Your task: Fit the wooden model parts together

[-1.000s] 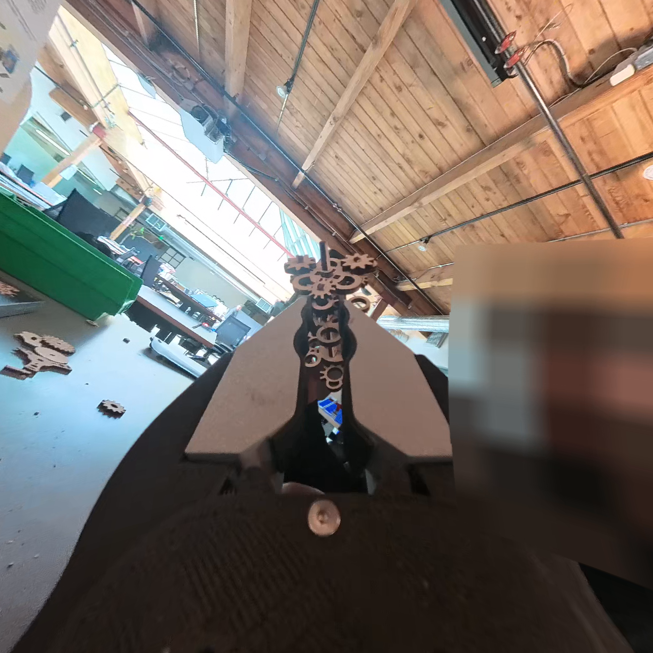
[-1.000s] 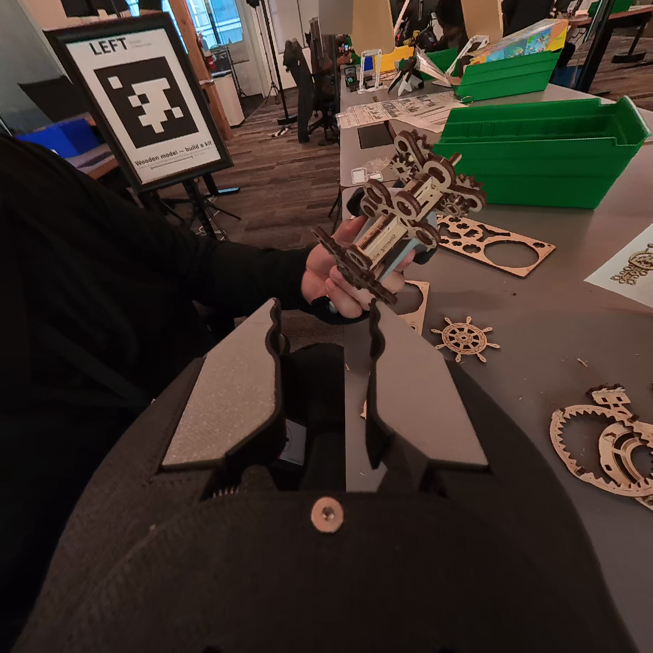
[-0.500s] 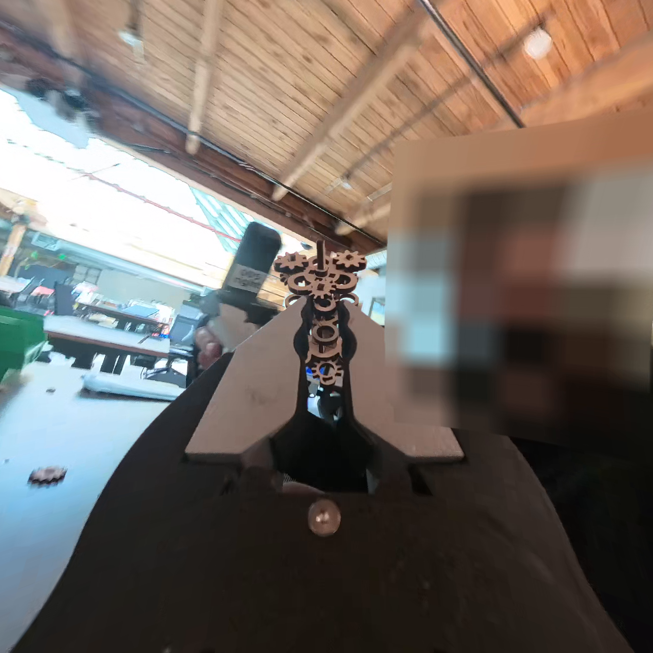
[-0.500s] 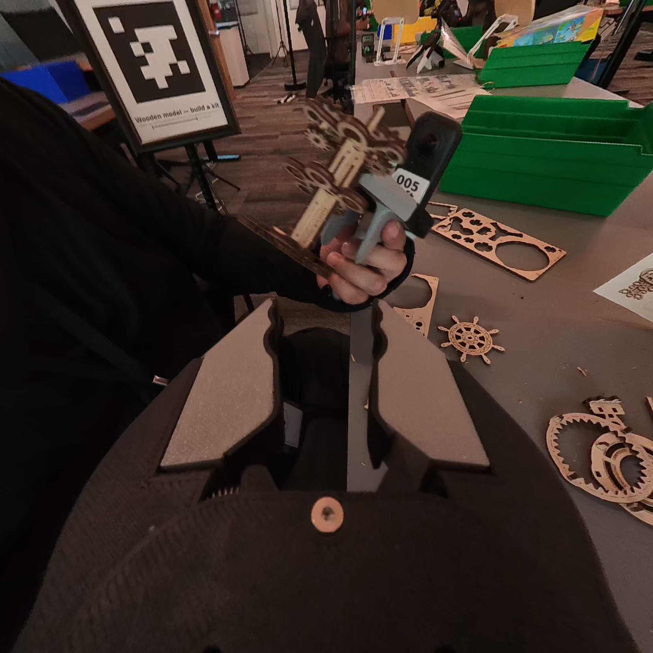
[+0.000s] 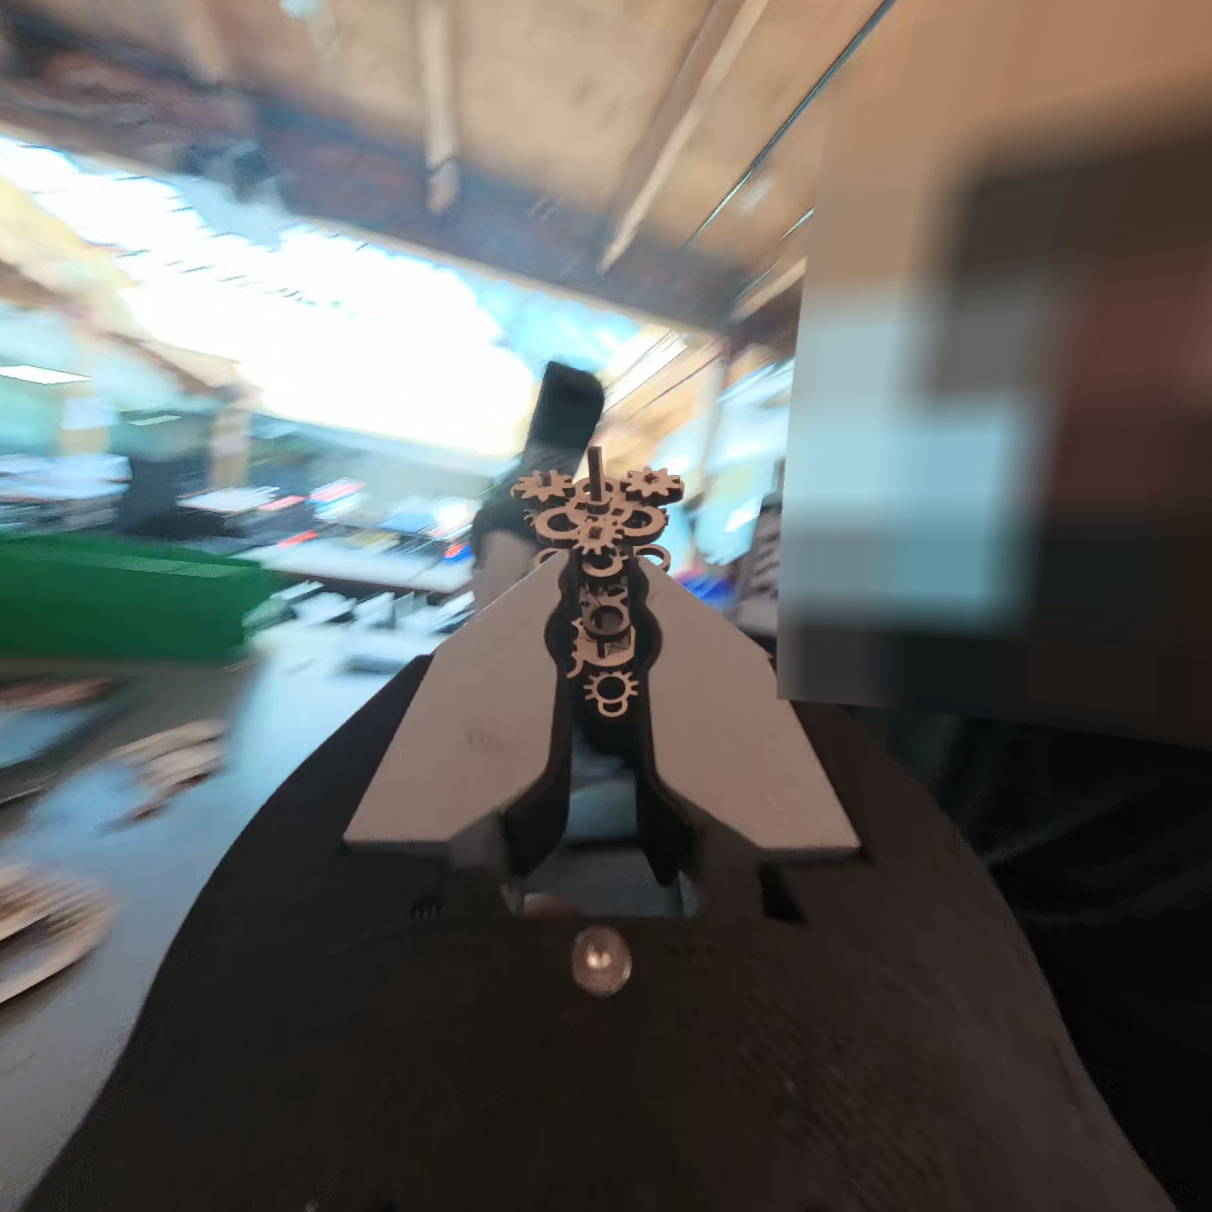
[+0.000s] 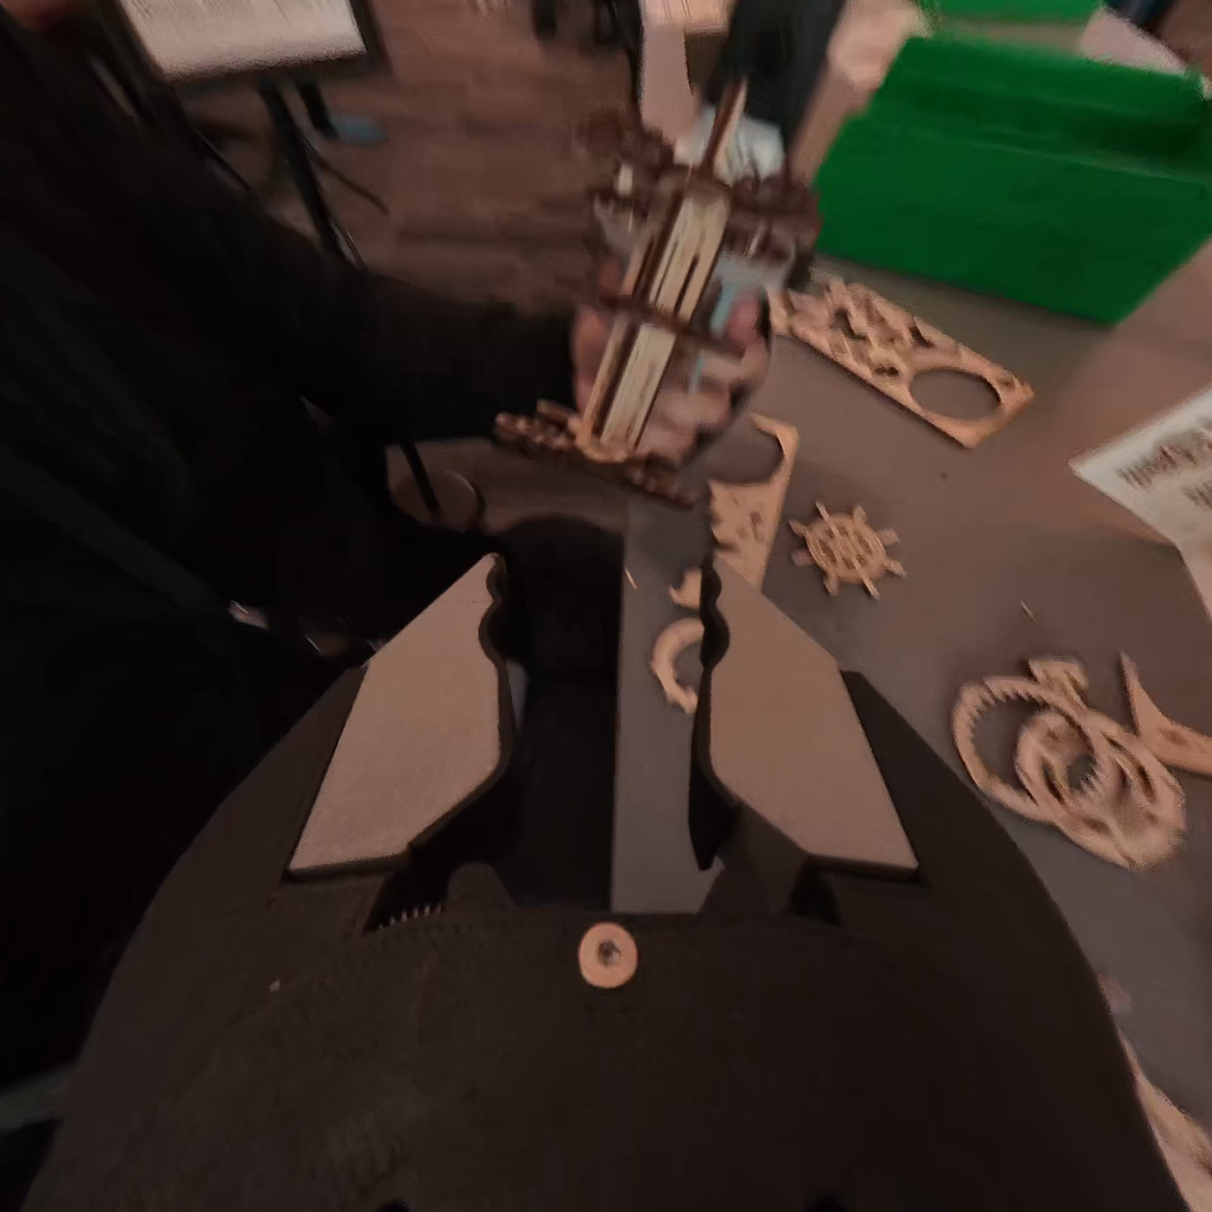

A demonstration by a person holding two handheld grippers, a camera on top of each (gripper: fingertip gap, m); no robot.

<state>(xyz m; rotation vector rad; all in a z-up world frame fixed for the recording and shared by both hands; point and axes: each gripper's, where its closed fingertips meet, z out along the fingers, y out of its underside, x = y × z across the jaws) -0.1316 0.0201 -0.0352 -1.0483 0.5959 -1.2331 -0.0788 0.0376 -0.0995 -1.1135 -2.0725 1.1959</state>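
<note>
My left gripper (image 5: 600,570) is shut on the wooden gear model (image 5: 598,525), whose small gears and a thin pin stick out past the fingertips. In the right wrist view the same wooden model (image 6: 662,308) is held upright above the table's near left edge, blurred by motion. My right gripper (image 6: 600,577) is open and empty, below and in front of the model. Loose wooden parts lie on the grey table (image 6: 984,525): a ship's wheel (image 6: 846,547), a curved piece (image 6: 675,662), and a toothed ring assembly (image 6: 1062,767).
A green bin (image 6: 1010,170) stands at the back right, with a cut-out wooden sheet (image 6: 918,357) before it and a printed paper (image 6: 1161,472) at the right edge. A sign stand (image 6: 262,39) is at the top left. A green bin (image 5: 118,590) shows at the left.
The left gripper has swung and tilted down with the model, which now stands more upright and closer to the table. The right gripper has opened wider and tipped toward the table.
</note>
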